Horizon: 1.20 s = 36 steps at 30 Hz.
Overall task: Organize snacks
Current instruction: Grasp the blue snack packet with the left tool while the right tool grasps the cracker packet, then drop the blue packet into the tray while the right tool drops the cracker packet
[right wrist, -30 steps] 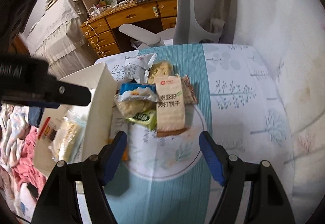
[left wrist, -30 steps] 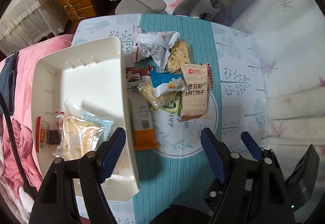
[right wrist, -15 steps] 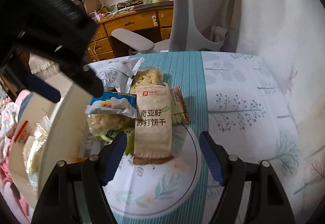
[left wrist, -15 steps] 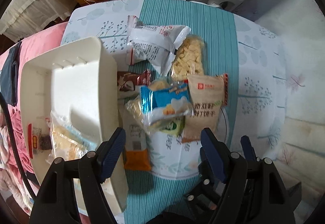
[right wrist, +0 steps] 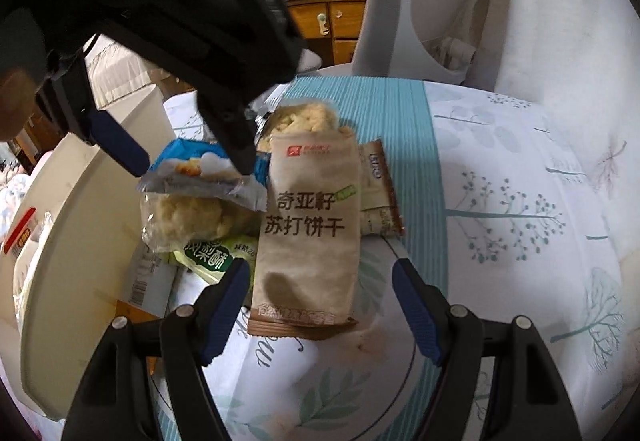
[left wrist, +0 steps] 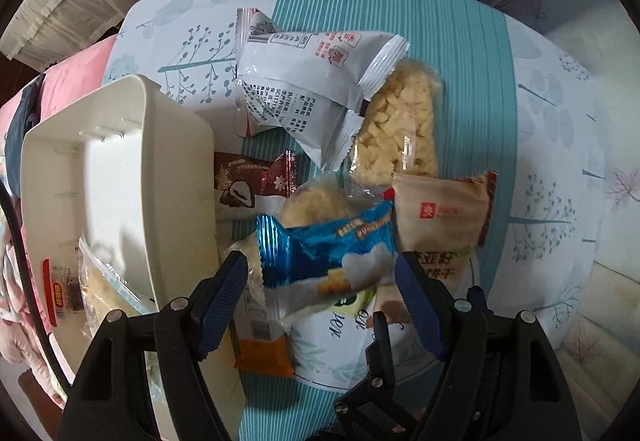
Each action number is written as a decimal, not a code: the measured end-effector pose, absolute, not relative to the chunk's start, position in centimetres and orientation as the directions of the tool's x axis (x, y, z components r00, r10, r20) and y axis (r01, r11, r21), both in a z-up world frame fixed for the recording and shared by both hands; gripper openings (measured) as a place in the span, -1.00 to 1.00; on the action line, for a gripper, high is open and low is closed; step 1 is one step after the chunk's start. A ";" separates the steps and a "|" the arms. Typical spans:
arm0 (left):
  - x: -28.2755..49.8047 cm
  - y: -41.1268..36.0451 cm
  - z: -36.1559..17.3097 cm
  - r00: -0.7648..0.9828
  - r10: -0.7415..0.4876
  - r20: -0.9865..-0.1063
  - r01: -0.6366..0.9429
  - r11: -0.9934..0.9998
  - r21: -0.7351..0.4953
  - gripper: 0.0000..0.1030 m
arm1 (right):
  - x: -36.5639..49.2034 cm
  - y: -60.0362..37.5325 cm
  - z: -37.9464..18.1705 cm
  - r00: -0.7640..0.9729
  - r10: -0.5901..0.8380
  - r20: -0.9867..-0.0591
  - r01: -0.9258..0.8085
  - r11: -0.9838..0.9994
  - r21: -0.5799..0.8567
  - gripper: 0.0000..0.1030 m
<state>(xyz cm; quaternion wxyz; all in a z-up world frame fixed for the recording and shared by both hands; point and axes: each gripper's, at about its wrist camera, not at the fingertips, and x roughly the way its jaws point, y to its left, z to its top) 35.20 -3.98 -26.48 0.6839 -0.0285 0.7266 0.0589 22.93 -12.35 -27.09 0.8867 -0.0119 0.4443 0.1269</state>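
Hovering: left tongs (left wrist: 320,277) apart astride blue packet (left wrist: 332,253); right tongs (right wrist: 320,281) apart before cracker packet (right wrist: 308,225).

Soft daylight, slight motion blur, strong fisheye curvature, dark vignetted corners

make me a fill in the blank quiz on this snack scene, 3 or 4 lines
1. The left gripper straddles a packet whose wrapper is ____ in colour.
2. The right gripper frames the near end of the ____ cracker packet.
3. The white bin sits to the ____ of the snack pile in the left wrist view.
4. Both grippers' jaws are ____.

Missing words: blue; tan; left; open
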 end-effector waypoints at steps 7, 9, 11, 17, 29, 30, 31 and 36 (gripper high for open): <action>36.0 -3.8 -27.9 -0.068 0.058 -0.996 -0.128 0.990 0.066 0.45 | 23.8 -11.4 -28.2 0.548 0.210 -0.810 -0.260 0.963 0.074 0.44; 36.1 -3.9 -28.3 -0.067 0.055 -0.996 -0.127 0.990 0.063 0.43 | 24.1 -11.3 -28.4 0.538 0.204 -0.818 -0.251 0.965 0.076 0.44; 36.3 -3.9 -28.6 -0.064 0.068 -0.996 -0.124 0.989 0.075 0.34 | 24.3 -11.4 -28.4 0.539 0.195 -0.820 -0.230 0.970 0.080 0.44; 37.0 -4.4 -28.9 -0.054 0.068 -0.996 -0.113 0.991 0.074 0.17 | 25.1 -12.0 -28.6 0.518 0.194 -0.833 -0.227 0.970 0.084 0.34; 36.4 -2.7 -27.2 -0.023 0.047 -0.999 -0.136 0.990 0.050 -0.54 | 25.0 -12.4 -28.5 0.450 0.200 -0.870 -0.268 0.960 0.082 0.05; 36.4 -2.6 -27.0 -0.023 0.044 -0.999 -0.137 0.989 0.047 -0.55 | 24.9 -12.4 -28.5 0.442 0.200 -0.874 -0.263 0.961 0.087 0.05; 36.3 -2.4 -26.8 -0.020 0.040 -0.999 -0.139 0.989 0.042 -0.58 | 24.7 -12.5 -28.4 0.435 0.200 -0.878 -0.257 0.962 0.092 0.05; 34.8 -2.4 -25.1 -0.004 0.035 -0.999 -0.140 0.989 0.035 -0.67 | 23.0 -12.9 -27.2 0.424 0.198 -0.883 -0.256 0.962 0.093 0.04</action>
